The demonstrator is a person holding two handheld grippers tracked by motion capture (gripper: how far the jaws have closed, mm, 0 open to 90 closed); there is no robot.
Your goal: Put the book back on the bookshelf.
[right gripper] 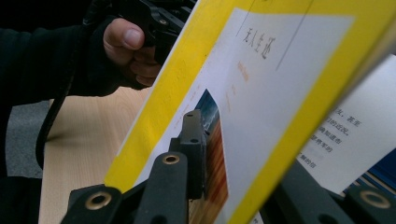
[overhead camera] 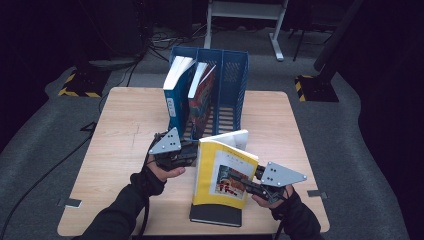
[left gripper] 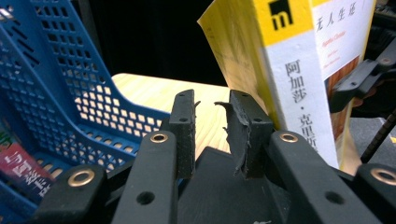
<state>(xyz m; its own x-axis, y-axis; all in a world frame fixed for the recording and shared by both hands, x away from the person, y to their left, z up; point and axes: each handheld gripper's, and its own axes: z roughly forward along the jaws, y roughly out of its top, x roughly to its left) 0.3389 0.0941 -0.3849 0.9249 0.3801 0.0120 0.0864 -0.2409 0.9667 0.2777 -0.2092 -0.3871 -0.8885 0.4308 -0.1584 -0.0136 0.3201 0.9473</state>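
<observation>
Left gripper [overhead camera: 187, 152] sits just left of the yellow book [overhead camera: 222, 175], jaws a narrow gap apart, nothing between them; its right jaw is close against the spine. The book stands upright near the table's [overhead camera: 110, 130] front edge, over a black book [overhead camera: 215, 215], before the blue rack [overhead camera: 232, 75]. Right gripper [overhead camera: 240, 182] clamps the book's front cover from the right.
</observation>
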